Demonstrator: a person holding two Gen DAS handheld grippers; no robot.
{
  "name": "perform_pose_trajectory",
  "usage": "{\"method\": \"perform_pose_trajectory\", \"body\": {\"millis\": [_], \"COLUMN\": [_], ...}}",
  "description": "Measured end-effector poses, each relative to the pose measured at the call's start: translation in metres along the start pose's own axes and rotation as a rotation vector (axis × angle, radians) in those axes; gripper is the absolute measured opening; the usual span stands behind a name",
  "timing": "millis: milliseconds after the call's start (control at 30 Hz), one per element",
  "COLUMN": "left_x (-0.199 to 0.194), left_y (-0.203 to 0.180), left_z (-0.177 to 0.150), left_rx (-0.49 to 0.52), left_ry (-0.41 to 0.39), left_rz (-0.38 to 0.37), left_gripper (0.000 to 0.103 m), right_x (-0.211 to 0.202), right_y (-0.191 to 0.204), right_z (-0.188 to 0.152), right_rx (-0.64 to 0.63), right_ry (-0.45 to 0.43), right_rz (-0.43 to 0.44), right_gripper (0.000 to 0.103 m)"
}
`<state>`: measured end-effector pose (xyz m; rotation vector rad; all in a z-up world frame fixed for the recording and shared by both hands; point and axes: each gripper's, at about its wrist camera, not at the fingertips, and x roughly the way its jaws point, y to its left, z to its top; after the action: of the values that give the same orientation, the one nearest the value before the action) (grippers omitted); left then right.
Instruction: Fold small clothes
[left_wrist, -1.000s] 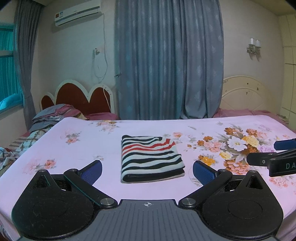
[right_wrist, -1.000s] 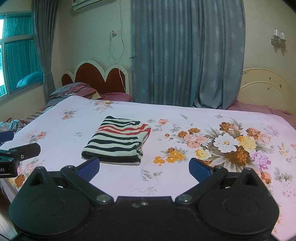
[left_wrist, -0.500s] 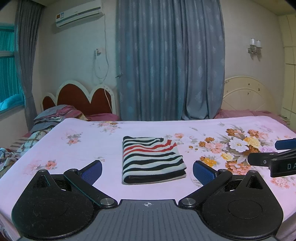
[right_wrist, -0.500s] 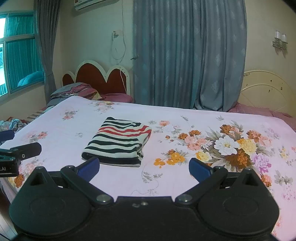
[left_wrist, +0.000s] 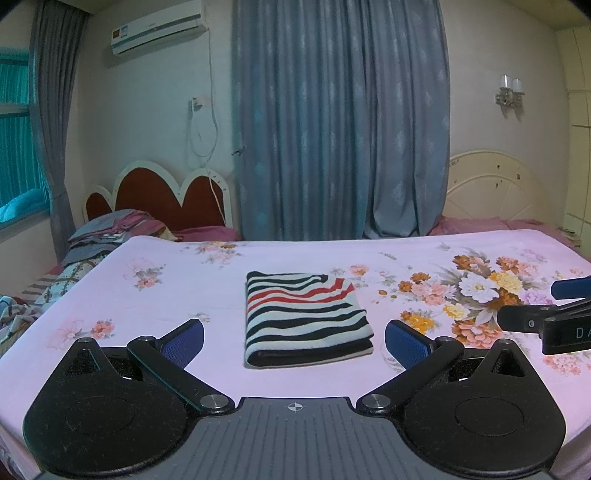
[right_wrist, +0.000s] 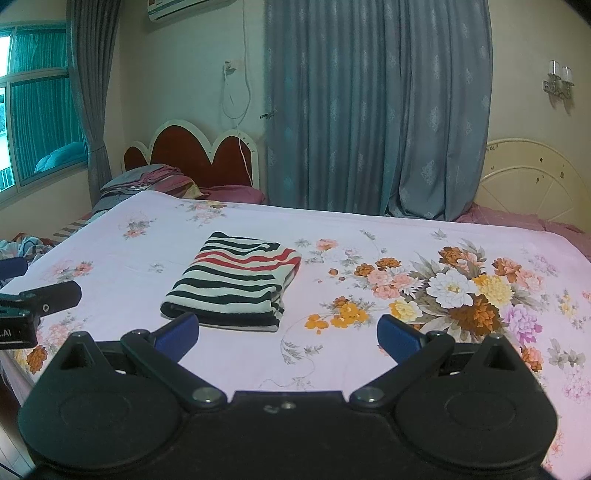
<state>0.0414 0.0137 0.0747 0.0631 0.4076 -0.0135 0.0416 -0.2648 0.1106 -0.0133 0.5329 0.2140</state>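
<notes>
A small striped garment (left_wrist: 304, 317), black, white and red, lies folded into a neat rectangle on the pink floral bedsheet (left_wrist: 184, 280). It also shows in the right wrist view (right_wrist: 236, 280). My left gripper (left_wrist: 294, 341) is open and empty, held just short of the garment's near edge. My right gripper (right_wrist: 288, 338) is open and empty, to the right of the garment. The right gripper shows at the right edge of the left wrist view (left_wrist: 546, 321); the left one shows at the left edge of the right wrist view (right_wrist: 29, 314).
A pile of bedding (left_wrist: 107, 232) lies at the red headboard (left_wrist: 162, 192) on the far left. Blue curtains (left_wrist: 340, 129) hang behind the bed. A cream headboard (left_wrist: 495, 192) stands at the far right. Crumpled clothes (left_wrist: 14, 314) lie off the left edge.
Both grippers have drawn back and risen slightly; the folded garment sits a little farther off and has not moved on the sheet. Both stay open.
</notes>
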Motion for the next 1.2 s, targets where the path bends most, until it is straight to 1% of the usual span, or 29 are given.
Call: {"method": "perform_pose_trajectory", "body": {"millis": [400,900,1133,1200], "left_x": [0.002,0.0027,0.0042,0.0048], "left_y": [-0.0014,-0.0024,-0.0062,-0.0057], "left_z": [-0.0004,-0.0014,-0.0048,-0.0038], "left_rx": [-0.001,-0.005,0.016,0.016], "left_ry": [0.001,0.003,0.006,0.004], "left_rz": [0.008,0.001,0.007,-0.003], "left_gripper": [0.103,0.103,0.103,0.103], "right_x": [0.0005,0.0011,0.001,0.001], "right_y": [-0.0021,-0.0041,-0.0041,-0.0036], "right_z": [0.0011,0.0022,0.0017,0.0018], "right_rx": [0.002,-0.002,-0.005,-0.005], "right_ry": [0.0,-0.003,-0.002,-0.003], "right_rz": [0.001,0.002,0.001,0.002], "right_gripper": [0.102,0.102,0.102,0.102]}}
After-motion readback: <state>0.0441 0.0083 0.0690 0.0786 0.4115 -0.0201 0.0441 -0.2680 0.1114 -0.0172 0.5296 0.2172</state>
